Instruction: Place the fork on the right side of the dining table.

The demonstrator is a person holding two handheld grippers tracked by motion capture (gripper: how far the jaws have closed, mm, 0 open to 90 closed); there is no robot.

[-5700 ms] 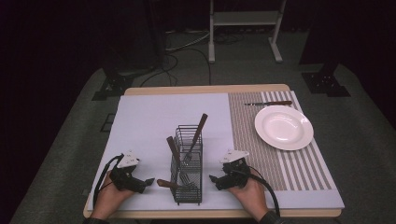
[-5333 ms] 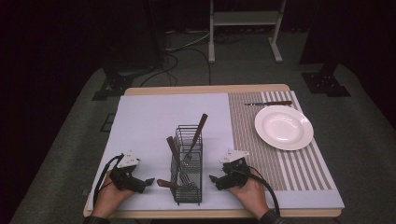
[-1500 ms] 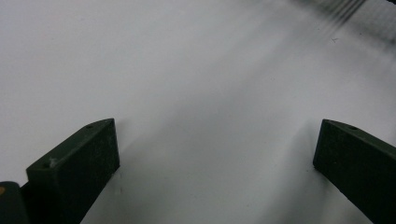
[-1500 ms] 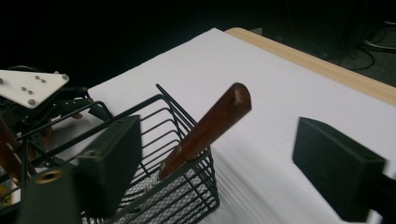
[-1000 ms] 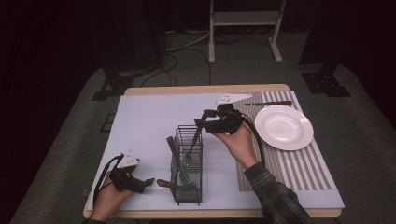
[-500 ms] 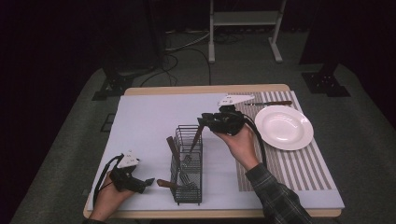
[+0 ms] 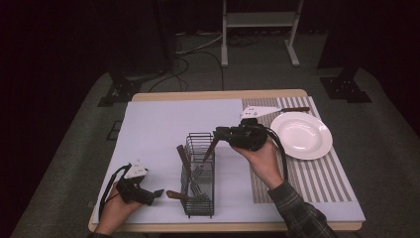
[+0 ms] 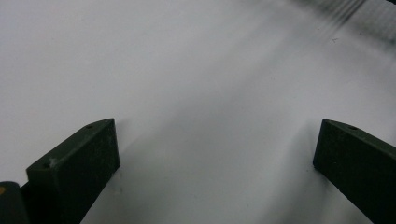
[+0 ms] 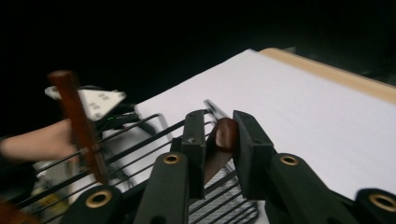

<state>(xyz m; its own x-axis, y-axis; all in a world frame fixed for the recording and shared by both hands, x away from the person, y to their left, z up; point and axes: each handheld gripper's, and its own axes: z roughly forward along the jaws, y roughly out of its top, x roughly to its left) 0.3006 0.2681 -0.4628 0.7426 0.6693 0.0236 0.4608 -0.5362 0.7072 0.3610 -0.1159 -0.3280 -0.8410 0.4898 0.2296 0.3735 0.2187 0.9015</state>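
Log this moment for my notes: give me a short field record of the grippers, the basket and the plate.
right gripper: jaws have just been closing, now clamped on a wooden utensil handle leaning out of the wire basket
left gripper: open, nothing between its jaws, low by the basket's near left side
basket contents: forks and another wooden handle
plate: white, bare, on the striped mat, right of the basket

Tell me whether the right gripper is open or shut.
Shut on a wooden utensil handle: the right gripper has just been closing, and its pads now press the handle's end above the wire basket.
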